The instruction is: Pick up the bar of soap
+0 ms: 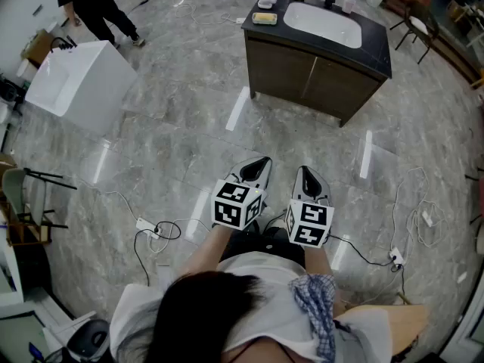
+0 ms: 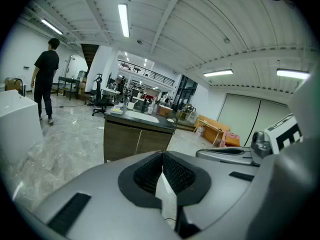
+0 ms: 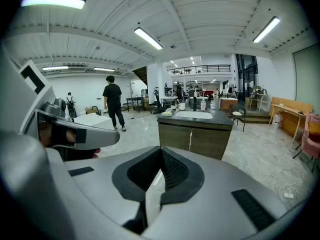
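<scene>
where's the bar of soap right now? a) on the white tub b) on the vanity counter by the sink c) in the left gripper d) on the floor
b: the bar of soap lies at the left end of the vanity counter, beside the sink, while the left gripper and right gripper are shut, empty and well short of it.

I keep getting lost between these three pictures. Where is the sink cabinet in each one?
Head view: sink cabinet at the top, right of centre, seen from above.
Left gripper view: sink cabinet left of centre, at mid-height.
Right gripper view: sink cabinet near the centre, slightly right.
Shared landmark: the person in black, who is left of it in all three views.
</scene>
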Available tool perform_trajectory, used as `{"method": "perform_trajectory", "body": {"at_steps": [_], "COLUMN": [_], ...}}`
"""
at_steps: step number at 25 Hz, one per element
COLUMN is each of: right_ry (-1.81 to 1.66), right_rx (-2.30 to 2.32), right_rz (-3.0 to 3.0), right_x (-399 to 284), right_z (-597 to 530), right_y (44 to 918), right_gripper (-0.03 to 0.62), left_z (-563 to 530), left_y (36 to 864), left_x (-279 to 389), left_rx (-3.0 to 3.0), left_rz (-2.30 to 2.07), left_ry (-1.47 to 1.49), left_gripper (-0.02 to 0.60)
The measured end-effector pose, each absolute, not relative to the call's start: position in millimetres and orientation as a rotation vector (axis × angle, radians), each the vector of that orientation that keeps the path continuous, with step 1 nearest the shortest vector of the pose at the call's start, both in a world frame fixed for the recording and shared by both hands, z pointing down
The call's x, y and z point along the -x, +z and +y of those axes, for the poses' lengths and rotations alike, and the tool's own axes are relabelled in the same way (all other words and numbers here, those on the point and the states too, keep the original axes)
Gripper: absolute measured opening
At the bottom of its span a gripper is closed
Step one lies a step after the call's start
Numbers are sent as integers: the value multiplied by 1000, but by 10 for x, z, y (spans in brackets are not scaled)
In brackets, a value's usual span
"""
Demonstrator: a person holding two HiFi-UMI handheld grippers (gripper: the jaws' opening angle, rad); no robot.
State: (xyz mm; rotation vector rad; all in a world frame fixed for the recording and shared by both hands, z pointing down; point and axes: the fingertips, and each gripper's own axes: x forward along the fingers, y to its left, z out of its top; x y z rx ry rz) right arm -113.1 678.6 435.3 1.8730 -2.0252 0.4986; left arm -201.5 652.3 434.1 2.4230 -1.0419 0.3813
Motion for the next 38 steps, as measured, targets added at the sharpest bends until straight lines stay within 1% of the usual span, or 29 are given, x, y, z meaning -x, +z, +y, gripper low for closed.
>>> {"method": "perform_trajectory", "body": {"at_steps": [9,14,26,38], "right_ry": [472,537,522,557], "right_rx": [-1880,-1872,-1896,-1911], "right_rz": [-2024,-2050,-2066,-2043], "right_x": [1286,1391,1801,1859], "right_z": [6697,6670,6521,6404], "right_y": [4306,4360,4364,4434], "right_gripper": [15,15,15,15], "left_z": [6476,6446,6325,6131], "left_y": [4334,4315,4323,4357], "left_x": [2071,2135,2435,2738], "left_rx": [-2435,-2448,-2491,-2444], "left_rz": [-1018,-1031,-974,-1034], "left_ry": [386,361,376,358], "left_gripper": [12,12,12,12]}}
